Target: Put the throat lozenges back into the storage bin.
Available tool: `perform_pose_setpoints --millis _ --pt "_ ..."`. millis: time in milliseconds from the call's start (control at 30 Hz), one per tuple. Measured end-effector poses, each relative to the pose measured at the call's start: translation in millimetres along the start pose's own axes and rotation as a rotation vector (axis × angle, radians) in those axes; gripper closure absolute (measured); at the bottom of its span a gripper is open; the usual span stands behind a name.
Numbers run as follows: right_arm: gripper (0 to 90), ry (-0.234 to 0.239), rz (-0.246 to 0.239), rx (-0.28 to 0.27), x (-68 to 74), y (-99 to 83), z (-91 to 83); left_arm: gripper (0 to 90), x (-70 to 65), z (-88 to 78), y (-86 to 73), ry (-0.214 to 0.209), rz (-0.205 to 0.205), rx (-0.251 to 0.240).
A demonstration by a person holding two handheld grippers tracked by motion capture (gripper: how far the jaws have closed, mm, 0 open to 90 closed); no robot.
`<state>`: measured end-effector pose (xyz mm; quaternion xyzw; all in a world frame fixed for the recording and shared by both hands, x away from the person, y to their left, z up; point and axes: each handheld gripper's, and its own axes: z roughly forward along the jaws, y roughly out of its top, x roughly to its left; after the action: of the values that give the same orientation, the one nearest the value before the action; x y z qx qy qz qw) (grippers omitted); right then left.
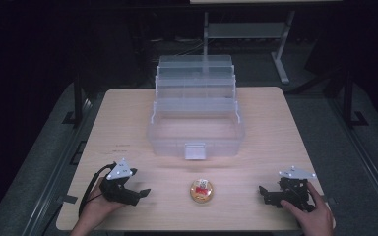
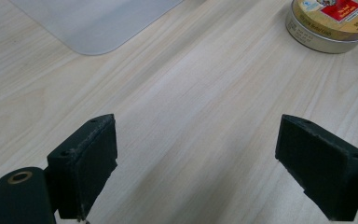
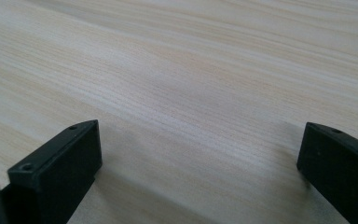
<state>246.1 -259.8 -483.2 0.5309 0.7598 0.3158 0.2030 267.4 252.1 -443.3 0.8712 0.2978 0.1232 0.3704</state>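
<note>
Wooden table [image 1: 128, 118]; tin [image 2: 332, 23] cut off beyond left claw [image 2: 193, 163]

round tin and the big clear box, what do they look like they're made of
Round tin: likely thin metal, with a shiny silver side wall and a glossy printed gold and red lid.
Clear box: looks like translucent moulded plastic, slightly frosted; the table shows through its walls and stepped trays.

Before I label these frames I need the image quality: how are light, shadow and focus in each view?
High view: the table is lit while the room around it is dark, and the clear box looks hazy. Left gripper view: the tin is sharp, with soft shadows near the jaws. Right gripper view: wood grain crisp mid-frame, softer far off.
</note>
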Motion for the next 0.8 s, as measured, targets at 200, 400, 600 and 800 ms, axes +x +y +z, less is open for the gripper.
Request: perform_pose_setpoints --millis 200,400,600,800 --pt "0.0 0.000 0.000 0.000 0.0 0.0 0.0 12.1 -2.2 2.7 4.6 -0.010 0.012 0.003" --pt "0.0 0.000 0.000 0.000 0.0 0.0 0.0 12.1 -4.4 5.8 8.3 -0.017 0.018 0.006" --pt "0.0 -0.001 0.001 -0.001 0.2 0.2 0.3 12.2 -5.7 8.4 11.0 -0.024 0.021 0.010" --pt "0.0 -0.001 0.002 0.000 0.3 0.4 0.4 12.2 -7.8 11.4 13.9 -0.036 0.025 0.011"
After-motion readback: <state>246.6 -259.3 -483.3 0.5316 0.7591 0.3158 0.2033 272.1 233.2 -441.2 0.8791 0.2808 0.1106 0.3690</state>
